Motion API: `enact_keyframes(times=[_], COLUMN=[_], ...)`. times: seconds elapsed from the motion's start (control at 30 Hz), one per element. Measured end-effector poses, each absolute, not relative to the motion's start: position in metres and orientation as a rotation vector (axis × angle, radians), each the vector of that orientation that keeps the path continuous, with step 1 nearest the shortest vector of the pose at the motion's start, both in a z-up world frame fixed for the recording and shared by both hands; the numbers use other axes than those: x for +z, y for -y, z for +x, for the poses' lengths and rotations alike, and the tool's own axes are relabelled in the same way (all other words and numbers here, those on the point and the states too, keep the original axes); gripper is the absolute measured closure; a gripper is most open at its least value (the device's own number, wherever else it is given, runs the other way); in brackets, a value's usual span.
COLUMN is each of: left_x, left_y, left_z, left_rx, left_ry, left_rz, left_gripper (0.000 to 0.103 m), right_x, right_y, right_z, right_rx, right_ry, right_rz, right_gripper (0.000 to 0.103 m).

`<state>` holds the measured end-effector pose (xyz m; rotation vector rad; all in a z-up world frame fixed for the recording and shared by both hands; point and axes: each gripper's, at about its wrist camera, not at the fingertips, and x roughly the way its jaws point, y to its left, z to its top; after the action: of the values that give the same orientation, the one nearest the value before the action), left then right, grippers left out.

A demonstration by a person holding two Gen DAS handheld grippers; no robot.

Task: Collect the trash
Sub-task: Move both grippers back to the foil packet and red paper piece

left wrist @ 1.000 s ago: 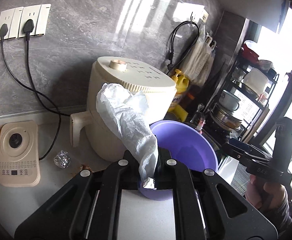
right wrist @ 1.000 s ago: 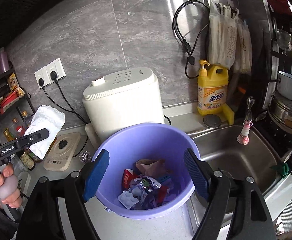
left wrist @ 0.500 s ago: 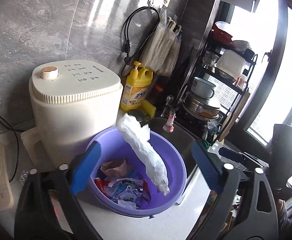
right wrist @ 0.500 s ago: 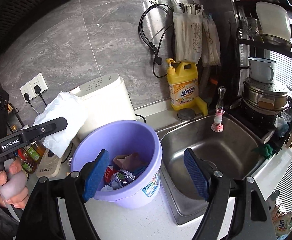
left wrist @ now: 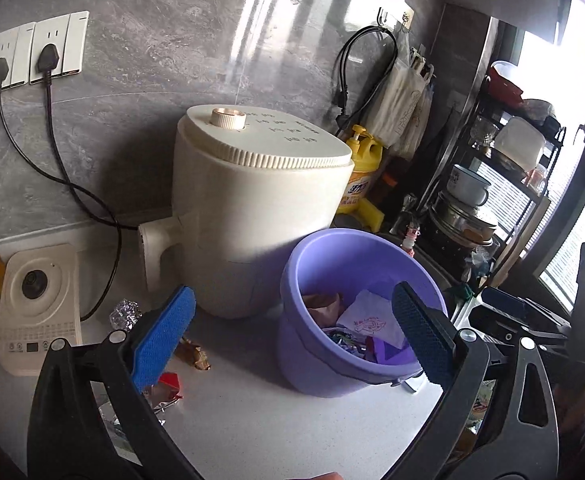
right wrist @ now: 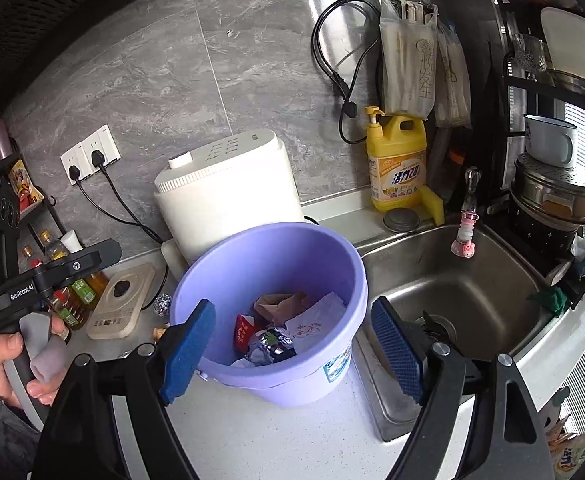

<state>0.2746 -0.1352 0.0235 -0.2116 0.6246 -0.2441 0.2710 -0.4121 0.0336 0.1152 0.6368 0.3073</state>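
Observation:
A purple bucket (left wrist: 356, 264) (right wrist: 276, 248) stands on the white counter and holds wrappers and a white tissue (left wrist: 368, 318) (right wrist: 316, 316). My left gripper (left wrist: 292, 336) is open and empty, in front of the bucket and a little to its left. My right gripper (right wrist: 292, 354) is open and empty, with the bucket's near side between its jaws. Loose trash lies on the counter left of the bucket: a foil ball (left wrist: 125, 314) (right wrist: 162, 305), a brown wrapper (left wrist: 194, 354) and a red wrapper (left wrist: 170, 384).
A cream appliance (left wrist: 260, 208) (right wrist: 228, 192) stands behind the bucket. A small cream device (left wrist: 36, 308) and oil bottles (right wrist: 72, 280) are at the left. A steel sink (right wrist: 464, 280) is right of the bucket, with a yellow detergent bottle (right wrist: 398, 164) and a dish rack (right wrist: 556, 184).
My left gripper opened and let go of the white tissue, which now lies in the bucket. The left gripper has drawn back to the left. The right gripper has moved closer to the bucket.

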Motion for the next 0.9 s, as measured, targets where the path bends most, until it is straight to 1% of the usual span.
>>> enact_keyframes(times=[0.27,0.37,0.43,0.5,0.6,0.9], left_x=[0.005,-0.002,-0.007,-0.012,-0.02,-0.05], left_y=[0.078,0.062,0.052,0.042,0.028,-0.003], left_z=[0.239,0.224,0.216,0.208,0.197,0.183], left_rx=[-0.08,-0.025,0.007,0.036,0.081,0.125], left_ry=[-0.638,-0.645,-0.653,-0.655,-0.663,-0.708], left_rz=[-0.255,-0.26,-0.269,-0.281,-0.302,-0.373], left_gripper=[0.005,0.005,0.005,0.005,0.005,0.005], right_x=[0.027,0.025,0.022,0.019,0.015,-0.005], right_y=[0.36,0.339,0.324,0.31,0.289,0.24], right_z=[0.274,0.272,0.27,0.267,0.262,0.254], right_rx=[0.458,0.515,0.552,0.583,0.635,0.757], right_ry=[-0.661,-0.662,-0.664,-0.666,-0.667,-0.702], right_rz=[0.059,0.033,0.01,-0.018,-0.058,-0.139], right_gripper=[0.02,0.016,0.011,0.01,0.008,0.008])
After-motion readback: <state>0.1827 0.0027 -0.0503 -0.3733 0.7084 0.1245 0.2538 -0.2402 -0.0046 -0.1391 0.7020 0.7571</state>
